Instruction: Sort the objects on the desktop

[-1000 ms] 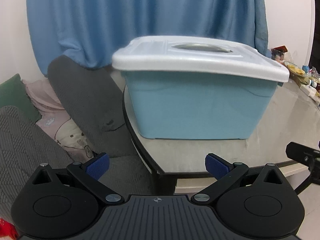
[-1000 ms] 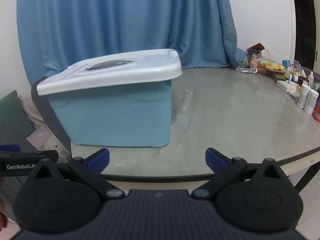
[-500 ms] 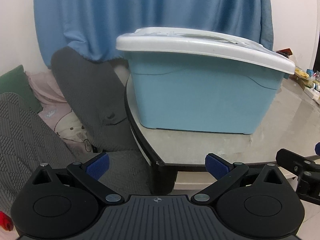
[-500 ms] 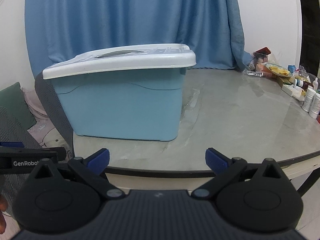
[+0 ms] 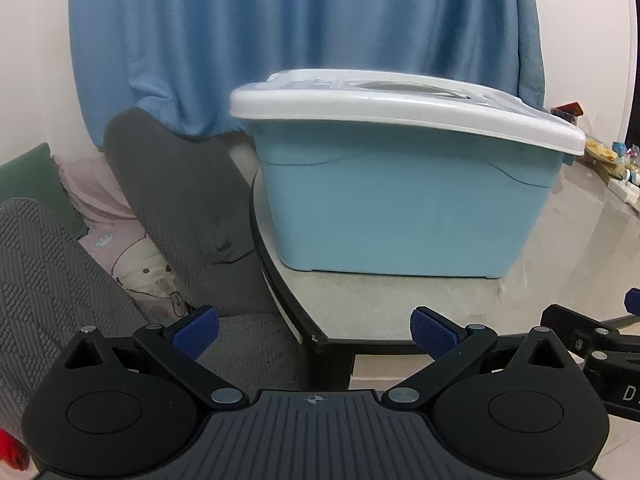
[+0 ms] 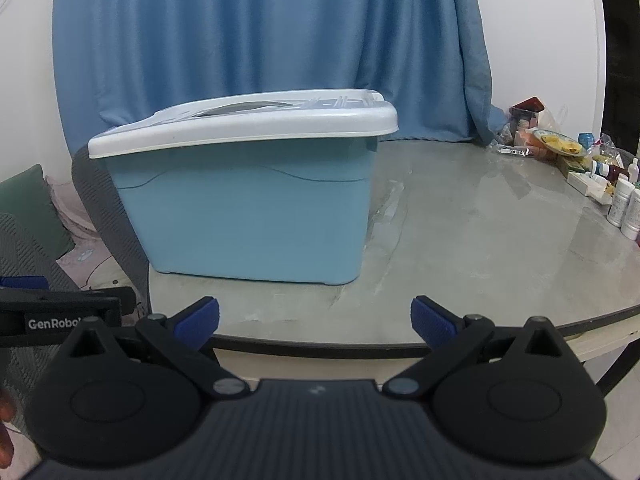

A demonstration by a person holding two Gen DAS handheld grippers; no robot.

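A light blue storage box (image 5: 392, 216) with a closed white lid (image 5: 400, 108) stands on the left part of a round grey table (image 6: 480, 248). It also shows in the right wrist view (image 6: 248, 216), with its lid (image 6: 248, 128) shut. My left gripper (image 5: 315, 332) is open and empty, held off the table's near edge in front of the box. My right gripper (image 6: 315, 320) is open and empty, just at the near table edge, right of the left one. Several small bottles and packets (image 6: 592, 176) lie at the table's far right.
A grey chair back (image 5: 176, 200) stands left of the table, with grey and pink cushions (image 5: 48, 264) beside it. A blue curtain (image 6: 272, 40) hangs behind the table. The other gripper shows at the right edge of the left view (image 5: 600, 340).
Both grippers have dropped lower and drawn back slightly, so the box lid is now seen nearly edge-on. Both stay open and empty.
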